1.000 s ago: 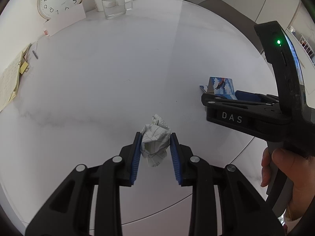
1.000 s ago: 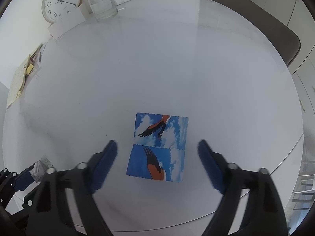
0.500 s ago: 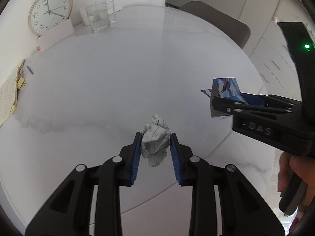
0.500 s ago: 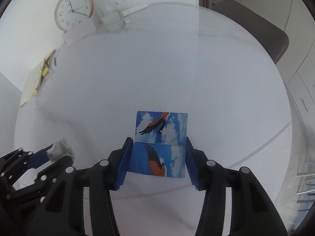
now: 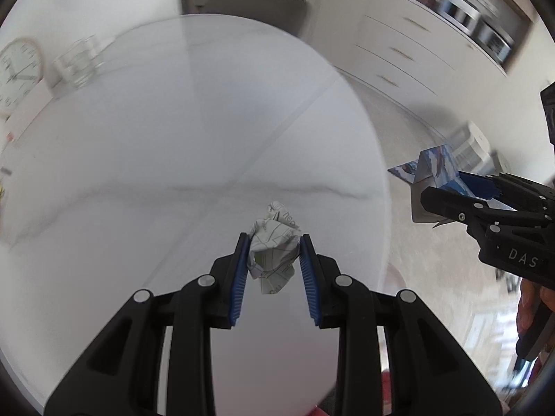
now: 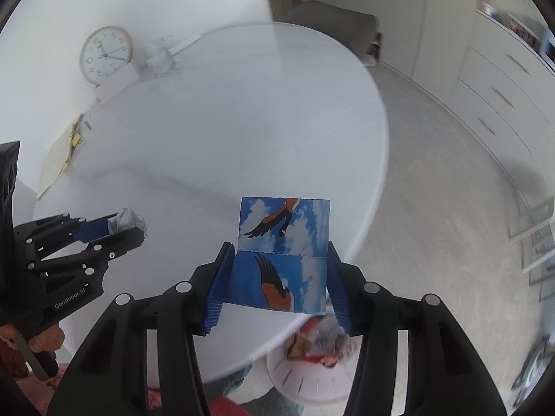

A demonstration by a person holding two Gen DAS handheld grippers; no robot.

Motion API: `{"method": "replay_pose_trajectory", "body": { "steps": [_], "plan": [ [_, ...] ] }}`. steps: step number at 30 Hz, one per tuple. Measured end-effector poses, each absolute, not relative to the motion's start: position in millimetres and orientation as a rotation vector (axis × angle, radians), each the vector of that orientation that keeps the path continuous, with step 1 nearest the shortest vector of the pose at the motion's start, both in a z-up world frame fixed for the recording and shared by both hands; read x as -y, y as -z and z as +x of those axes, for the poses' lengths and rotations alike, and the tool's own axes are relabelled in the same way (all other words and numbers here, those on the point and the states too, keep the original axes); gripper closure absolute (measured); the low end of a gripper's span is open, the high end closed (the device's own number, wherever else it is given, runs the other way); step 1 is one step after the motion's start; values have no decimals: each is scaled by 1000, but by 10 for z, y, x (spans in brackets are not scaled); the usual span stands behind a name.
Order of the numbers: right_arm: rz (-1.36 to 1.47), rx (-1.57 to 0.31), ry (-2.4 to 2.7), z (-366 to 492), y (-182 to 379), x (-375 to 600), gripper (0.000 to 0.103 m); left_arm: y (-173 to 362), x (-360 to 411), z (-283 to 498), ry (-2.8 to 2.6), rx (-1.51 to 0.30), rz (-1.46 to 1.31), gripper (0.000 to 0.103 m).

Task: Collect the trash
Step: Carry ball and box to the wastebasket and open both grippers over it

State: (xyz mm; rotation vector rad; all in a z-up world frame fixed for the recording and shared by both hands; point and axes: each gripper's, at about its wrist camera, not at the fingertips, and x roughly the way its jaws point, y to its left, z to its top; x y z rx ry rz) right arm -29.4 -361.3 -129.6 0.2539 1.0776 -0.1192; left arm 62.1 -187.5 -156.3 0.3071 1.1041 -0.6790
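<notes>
A crumpled white paper ball is pinched between the blue pads of my left gripper, which is shut on it and holds it above the round white table. My right gripper is shut on a blue card box with a bird print, lifted over the table's near edge. In the left wrist view the box hangs right of the table, over the floor. In the right wrist view the left gripper with the paper ball is at the left. A white bin holding trash stands below the box.
A round clock, a glass and yellowish papers sit at the table's far side. A grey chair stands behind the table. White drawers line the right wall, with pale floor between.
The right gripper closed on the blue box and lifted it off the table. Both grippers then swung with their loads toward the table's near right edge, and the bin came into view.
</notes>
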Motion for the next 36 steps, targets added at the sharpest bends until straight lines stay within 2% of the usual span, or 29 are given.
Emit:
{"method": "replay_pose_trajectory", "body": {
  "steps": [10,17,23,25,26,28,36],
  "plan": [
    [417,-1081,329,-1596,1445,4152,51,1855,2708,-430,1034,-1205,465,74],
    [462,-1062,391,-1956,1466,4350,51,2071,3066,-724,1078,-1262,541,71],
    [477,-1056,393,-2106,1488,4479,51,2122,3158,-806,1030,-1276,567,46],
    [474,-1055,386,-2097,1493,4491,51,2100,3173,-810,1014,-1260,567,31],
    [472,-1055,384,-2099,1490,4475,51,2080,3147,-814,1004,-1250,568,27],
    [468,-1056,375,-2074,1500,4461,51,2046,3135,-776,959,-1232,577,11],
    [454,-1078,324,-1946,1581,4308,51,1853,2874,-587,832,-1166,531,8]
  ]
}}
